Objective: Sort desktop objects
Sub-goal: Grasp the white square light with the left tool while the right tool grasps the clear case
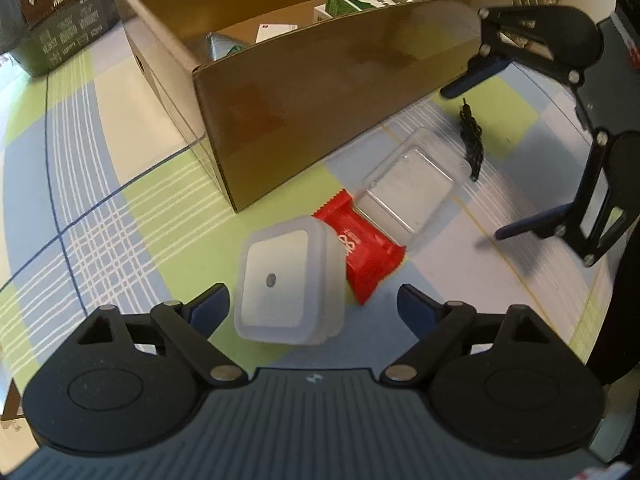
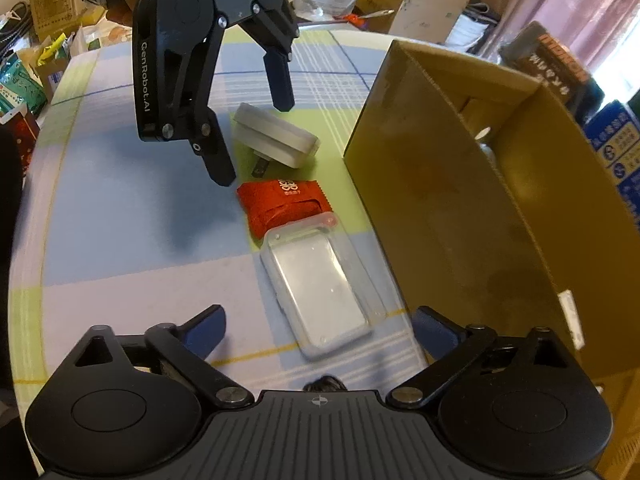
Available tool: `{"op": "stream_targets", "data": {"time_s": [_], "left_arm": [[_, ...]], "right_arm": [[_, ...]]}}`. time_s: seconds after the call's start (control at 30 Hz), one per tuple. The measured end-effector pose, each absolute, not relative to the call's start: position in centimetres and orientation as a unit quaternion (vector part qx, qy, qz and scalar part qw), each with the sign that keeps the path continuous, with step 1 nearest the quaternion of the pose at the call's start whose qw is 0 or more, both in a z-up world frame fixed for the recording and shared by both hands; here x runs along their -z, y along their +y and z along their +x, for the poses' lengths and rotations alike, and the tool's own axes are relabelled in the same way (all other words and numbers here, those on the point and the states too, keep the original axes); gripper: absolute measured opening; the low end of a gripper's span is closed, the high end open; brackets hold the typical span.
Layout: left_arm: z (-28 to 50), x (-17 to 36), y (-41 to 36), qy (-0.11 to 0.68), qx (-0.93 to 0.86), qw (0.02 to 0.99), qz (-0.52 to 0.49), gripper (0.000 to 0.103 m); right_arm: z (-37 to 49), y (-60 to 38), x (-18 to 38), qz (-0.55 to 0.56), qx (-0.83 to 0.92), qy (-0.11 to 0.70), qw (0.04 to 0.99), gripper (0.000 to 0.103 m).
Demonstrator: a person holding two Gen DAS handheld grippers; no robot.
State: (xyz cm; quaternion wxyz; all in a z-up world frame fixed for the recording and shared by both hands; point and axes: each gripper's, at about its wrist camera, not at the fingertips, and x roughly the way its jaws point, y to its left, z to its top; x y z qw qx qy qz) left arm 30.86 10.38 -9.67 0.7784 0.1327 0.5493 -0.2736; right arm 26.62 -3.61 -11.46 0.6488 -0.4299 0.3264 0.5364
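Hovering low in the left wrist frame, the left tongs [image 1: 313, 308] stand spread wide around a white square plastic night-light plug [image 1: 290, 282], not touching it. Against the plug's upper right edge lies a red foil snack packet [image 1: 362, 250], then a clear plastic clamshell case [image 1: 408, 192], all on the checked bench [image 1: 100, 216]. The right tongs [image 2: 318, 330], also spread and holding nothing, straddle the case at lower centre. A brown cardboard box [image 1: 320, 108] fills the upper middle.
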Motion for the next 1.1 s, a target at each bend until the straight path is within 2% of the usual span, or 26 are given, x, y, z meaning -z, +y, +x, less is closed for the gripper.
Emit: {"op": "stream_targets", "data": {"time_s": [0.1,0.23,0.37,0.47,0.53,0.6,0.73,1.1], "left_arm": [[31.6,10.2,10.5,0.556,0.276,0.773,0.131,0.08],[32.1,10.9,10.5,0.562,0.279,0.766,0.139,0.074],[32.0,11.2,10.5,0.563,0.281,0.763,0.15,0.058],[31.4,11.1,10.3,0.56,0.283,0.762,0.16,0.058],[30.8,11.1,10.0,0.559,0.284,0.76,0.17,0.058],[29.9,11.0,9.7,0.558,0.284,0.76,0.174,0.058],[27.9,10.9,9.0,0.558,0.288,0.758,0.176,0.058],[22.1,10.1,4.8,0.562,0.313,0.741,0.193,0.058]], "right_arm": [[27.1,-2.7,12.2,-0.43,-0.538,0.336,0.643,0.086],[27.8,-1.7,12.8,-0.43,-0.539,0.343,0.638,0.083],[28.1,-0.8,13.2,-0.429,-0.537,0.351,0.636,0.082],[27.9,-0.3,13.6,-0.432,-0.539,0.359,0.628,0.081],[27.6,-0.1,13.7,-0.427,-0.536,0.368,0.628,0.074],[27.6,0.0,13.4,-0.415,-0.528,0.387,0.632,0.056],[26.4,-0.4,13.1,-0.412,-0.5,0.413,0.64,0.055],[23.4,-4.3,11.6,-0.294,-0.396,0.529,0.691,0.055]]}}
